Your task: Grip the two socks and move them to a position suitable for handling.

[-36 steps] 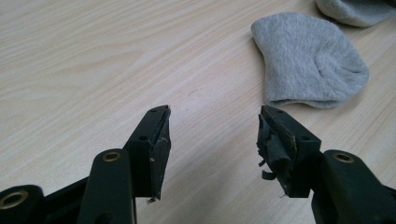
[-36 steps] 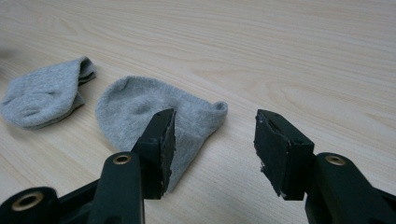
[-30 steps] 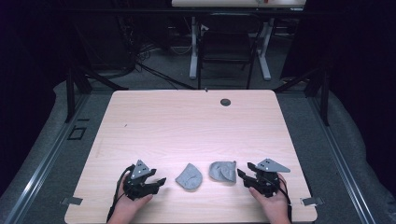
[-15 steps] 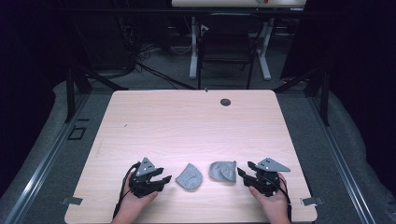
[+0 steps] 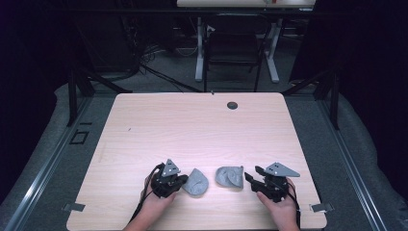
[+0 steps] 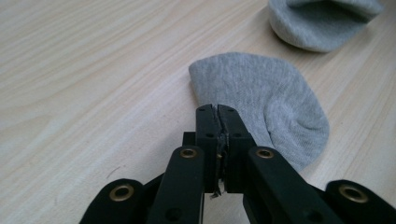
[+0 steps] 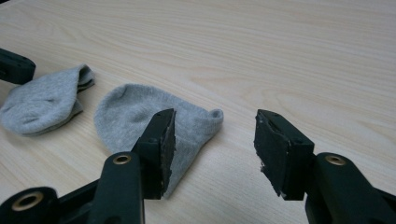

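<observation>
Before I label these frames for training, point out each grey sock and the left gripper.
Left sock [image 5: 196, 182], high view, middle of the fabric.
Right sock [image 5: 229, 176], high view, middle of the fabric.
Left gripper [image 6: 218, 112], left gripper view, between its closed fingertips.

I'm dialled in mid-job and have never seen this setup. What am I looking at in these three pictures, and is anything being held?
There is no robot arm here. A person sits at a wooden table and holds a black two-jaw tool in each hand.

The high view looks down from above the person's side. The left gripper is at the lower left, the right gripper at the lower right. Between them lie two small grey socks: the left sock and the right sock.

The other two pictures come from cameras riding on the tools, looking along their jaws. In the left gripper view the jaws are pressed together at the edge of the left sock; whether they pinch any fabric I cannot tell. In the right gripper view the jaws stand wide apart, empty, just short of the right sock.
</observation>
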The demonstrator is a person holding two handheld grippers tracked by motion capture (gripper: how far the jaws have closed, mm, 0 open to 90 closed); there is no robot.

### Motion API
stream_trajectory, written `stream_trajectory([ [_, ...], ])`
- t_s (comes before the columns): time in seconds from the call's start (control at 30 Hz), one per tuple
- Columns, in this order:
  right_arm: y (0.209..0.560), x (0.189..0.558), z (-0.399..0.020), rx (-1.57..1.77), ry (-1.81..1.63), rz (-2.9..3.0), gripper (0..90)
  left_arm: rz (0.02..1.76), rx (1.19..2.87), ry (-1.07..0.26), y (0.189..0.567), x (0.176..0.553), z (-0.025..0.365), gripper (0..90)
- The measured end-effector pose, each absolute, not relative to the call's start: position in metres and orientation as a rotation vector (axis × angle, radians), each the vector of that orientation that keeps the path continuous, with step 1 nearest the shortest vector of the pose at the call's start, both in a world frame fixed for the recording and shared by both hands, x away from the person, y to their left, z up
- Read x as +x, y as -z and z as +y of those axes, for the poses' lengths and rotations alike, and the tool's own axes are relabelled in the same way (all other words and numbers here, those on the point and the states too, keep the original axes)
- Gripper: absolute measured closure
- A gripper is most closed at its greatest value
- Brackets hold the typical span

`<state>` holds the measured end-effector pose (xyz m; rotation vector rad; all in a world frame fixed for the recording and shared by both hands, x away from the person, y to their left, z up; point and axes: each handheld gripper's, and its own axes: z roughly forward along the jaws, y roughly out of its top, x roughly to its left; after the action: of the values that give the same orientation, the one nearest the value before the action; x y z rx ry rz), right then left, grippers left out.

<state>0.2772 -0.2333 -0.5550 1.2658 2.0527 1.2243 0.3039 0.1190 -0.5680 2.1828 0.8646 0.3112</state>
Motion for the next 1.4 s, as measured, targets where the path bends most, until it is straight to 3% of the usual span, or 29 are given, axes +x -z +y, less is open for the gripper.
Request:
stream_trajectory([
  [0.43,0.554,0.277,-0.230,1.256,-1.223,2.067,47.8,0.852,2.204,-0.204,0.573,0.280,0.122,85.9],
  [0.7,0.553,0.277,-0.231,1.260,-1.240,2.055,47.8,0.823,2.140,-0.255,0.556,0.287,0.116,77.6],
  [1.0,0.553,0.277,-0.231,1.258,-1.225,2.073,48.0,0.819,2.182,-0.265,0.564,0.301,0.104,79.5],
  [1.4,0.554,0.277,-0.229,1.246,-1.219,2.090,49.3,0.792,2.236,-0.248,0.575,0.284,0.107,81.2],
])
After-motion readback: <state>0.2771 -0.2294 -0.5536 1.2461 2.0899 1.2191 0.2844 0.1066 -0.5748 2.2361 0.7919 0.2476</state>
